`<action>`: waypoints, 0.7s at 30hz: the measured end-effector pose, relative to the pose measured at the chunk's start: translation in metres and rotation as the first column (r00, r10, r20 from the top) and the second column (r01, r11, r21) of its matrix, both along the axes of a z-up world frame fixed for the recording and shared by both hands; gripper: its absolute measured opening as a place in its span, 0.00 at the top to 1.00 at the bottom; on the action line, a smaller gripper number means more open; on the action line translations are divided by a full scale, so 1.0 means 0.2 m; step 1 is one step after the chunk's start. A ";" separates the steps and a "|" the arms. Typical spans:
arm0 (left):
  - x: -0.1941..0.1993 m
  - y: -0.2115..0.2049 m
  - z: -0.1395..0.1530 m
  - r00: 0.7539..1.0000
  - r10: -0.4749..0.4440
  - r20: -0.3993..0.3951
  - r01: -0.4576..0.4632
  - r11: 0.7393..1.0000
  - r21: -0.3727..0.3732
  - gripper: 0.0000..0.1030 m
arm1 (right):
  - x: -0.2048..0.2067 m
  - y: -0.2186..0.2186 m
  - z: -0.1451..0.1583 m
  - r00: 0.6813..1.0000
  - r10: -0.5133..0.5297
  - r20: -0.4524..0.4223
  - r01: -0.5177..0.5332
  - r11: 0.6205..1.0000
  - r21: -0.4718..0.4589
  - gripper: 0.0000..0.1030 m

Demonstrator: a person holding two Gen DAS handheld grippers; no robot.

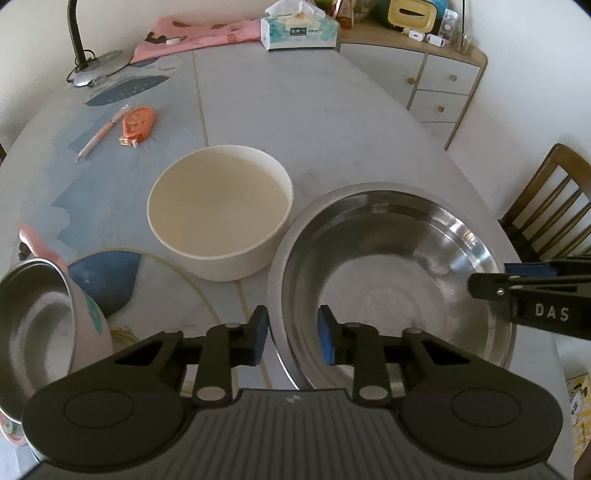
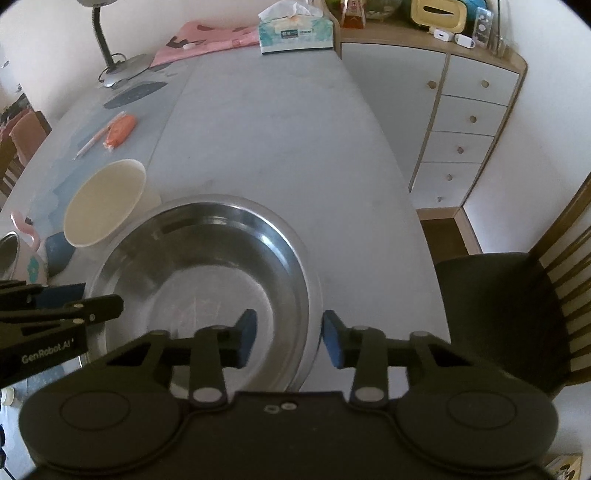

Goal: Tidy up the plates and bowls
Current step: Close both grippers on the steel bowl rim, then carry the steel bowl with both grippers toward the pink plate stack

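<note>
Steel basin: a wide, round, shallow stainless-steel basin [image 1: 391, 280] with a flat rolled rim and a shiny, faintly scratched floor; nothing lies in it. It sits upright, mouth up, near the desk's near edge, toward the right-hand side.
Cream bowl: a round, straight-walled matt cream bowl [image 1: 221, 214], also with nothing inside, standing upright just beside the basin's far-left rim.
Small bowl: a pink-sided bowl with a steel lining [image 1: 40, 332] at the near-left edge of the desk, tipped so its mouth faces right.
Desk: a pale grey marbled desk [image 1: 295, 103] with blue painted patches and thin gold lines.
Left tongs: the left tongs [image 1: 293, 338] straddle the basin's near-left rim, one blue pad [image 1: 260, 332] outside and one inside; the gap is narrow, but whether the pads press on the rim I cannot tell.
Right tongs: the right tongs [image 2: 290, 338] straddle the basin's near-right rim, partly open, with a visible gap between pads and metal.
Far side: an orange correction-tape dispenser [image 1: 138, 122] and a pink pen [image 1: 105, 129] lie near the left edge; a tissue pack [image 1: 299, 33] sits at the far edge.
</note>
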State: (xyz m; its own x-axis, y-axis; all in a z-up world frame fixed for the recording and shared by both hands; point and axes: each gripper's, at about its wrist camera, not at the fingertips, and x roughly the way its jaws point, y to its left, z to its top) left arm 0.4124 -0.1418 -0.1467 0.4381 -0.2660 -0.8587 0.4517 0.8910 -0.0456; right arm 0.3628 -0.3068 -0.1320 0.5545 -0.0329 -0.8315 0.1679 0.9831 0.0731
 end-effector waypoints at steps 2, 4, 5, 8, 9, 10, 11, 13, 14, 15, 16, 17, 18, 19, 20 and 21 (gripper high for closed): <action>0.00 0.01 0.00 1.000 0.009 -0.002 -0.009 1.000 0.007 0.81 | -0.01 -0.01 0.00 1.000 -0.012 -0.001 0.012 1.000 -0.003 0.73; 0.01 0.01 0.00 1.000 0.016 -0.007 -0.016 1.000 0.008 0.83 | -0.02 -0.01 0.00 1.000 -0.025 -0.003 0.025 1.000 -0.010 0.81; 0.01 0.02 0.00 1.000 0.019 -0.008 -0.019 1.000 0.009 0.85 | -0.02 -0.02 0.00 1.000 -0.031 -0.005 0.031 0.999 -0.010 0.86; 0.00 0.02 0.01 1.000 0.023 -0.009 -0.023 1.000 0.006 0.87 | -0.04 -0.02 0.01 0.999 -0.039 0.002 0.039 0.999 -0.011 0.89; 0.00 0.02 0.01 1.000 0.022 -0.005 -0.022 1.000 0.006 0.87 | -0.05 -0.02 0.02 0.999 -0.038 0.007 0.038 0.999 -0.016 0.89; -0.01 0.02 0.01 1.000 0.021 0.000 -0.021 1.000 0.008 0.87 | -0.06 -0.02 0.02 0.999 -0.037 0.010 0.037 0.999 -0.020 0.89; -0.02 0.02 0.02 1.000 0.019 0.007 -0.019 1.000 0.008 0.87 | -0.07 -0.02 0.03 0.999 -0.040 0.013 0.040 0.999 -0.022 0.89; -0.05 0.02 0.05 1.000 0.013 0.022 -0.014 1.000 0.013 0.87 | -0.09 -0.02 0.05 0.999 -0.044 0.018 0.044 0.999 -0.022 0.89; -0.06 0.02 0.06 1.000 0.012 0.027 -0.012 1.000 0.014 0.87 | -0.10 -0.02 0.06 0.999 -0.043 0.020 0.043 0.999 -0.020 0.89; -0.07 0.02 0.07 1.000 0.012 0.028 -0.013 1.000 0.012 0.87 | -0.11 -0.02 0.07 0.999 -0.043 0.023 0.044 0.999 -0.018 0.89; -0.08 0.03 0.09 1.000 0.012 0.028 -0.012 1.000 0.010 0.87 | -0.13 -0.02 0.08 0.999 -0.046 0.027 0.046 0.999 -0.014 0.89; -0.09 0.03 0.10 1.000 0.011 0.029 -0.011 1.000 0.009 0.87 | -0.14 -0.02 0.09 0.998 -0.047 0.029 0.048 0.999 -0.011 0.89; -0.11 0.03 0.12 0.999 0.009 0.033 -0.009 1.000 0.009 0.87 | -0.16 -0.02 0.10 0.998 -0.048 0.031 0.049 0.999 -0.009 0.89; -0.13 0.03 0.14 0.999 0.007 0.038 -0.007 1.000 0.010 0.87 | -0.18 -0.02 0.12 0.998 -0.048 0.035 0.048 0.999 -0.008 0.89; -0.15 0.03 0.16 0.999 0.005 0.043 -0.005 1.000 0.011 0.87 | -0.20 -0.02 0.14 0.998 -0.046 0.040 0.046 0.999 -0.006 0.89; -0.16 0.04 0.18 0.999 0.005 0.046 -0.005 1.000 0.012 0.87 | -0.22 -0.02 0.15 0.998 -0.044 0.044 0.044 0.999 -0.005 0.89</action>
